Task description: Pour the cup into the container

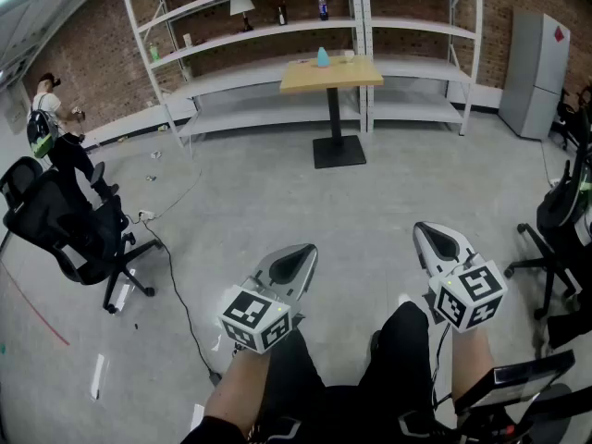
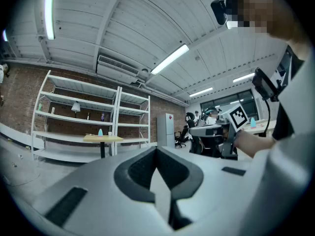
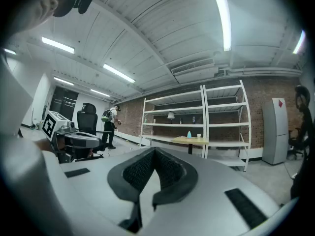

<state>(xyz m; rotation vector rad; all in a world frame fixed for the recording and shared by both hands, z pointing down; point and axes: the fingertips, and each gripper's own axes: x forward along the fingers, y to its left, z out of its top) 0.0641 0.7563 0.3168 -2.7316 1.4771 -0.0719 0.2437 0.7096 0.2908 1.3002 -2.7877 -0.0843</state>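
Far across the room a small wooden table point(image 1: 331, 74) carries a light blue vessel point(image 1: 322, 57) and a small white cup point(image 1: 349, 54). Both show tiny in the left gripper view, the blue vessel point(image 2: 100, 132) beside the cup point(image 2: 110, 133), and in the right gripper view, the blue vessel point(image 3: 188, 134) and the cup point(image 3: 198, 136). My left gripper point(image 1: 294, 259) point(image 2: 158, 152) and right gripper point(image 1: 442, 241) point(image 3: 155, 151) are held low over my legs, well short of the table. Each one is shut, with nothing between its jaws.
White shelving point(image 1: 259, 26) lines the brick wall behind the table. A grey fridge point(image 1: 536, 72) stands at the back right. Black office chairs sit at left point(image 1: 65, 225) and right point(image 1: 560, 239). A person point(image 1: 51, 128) is at far left. A cable point(image 1: 176, 285) runs across the floor.
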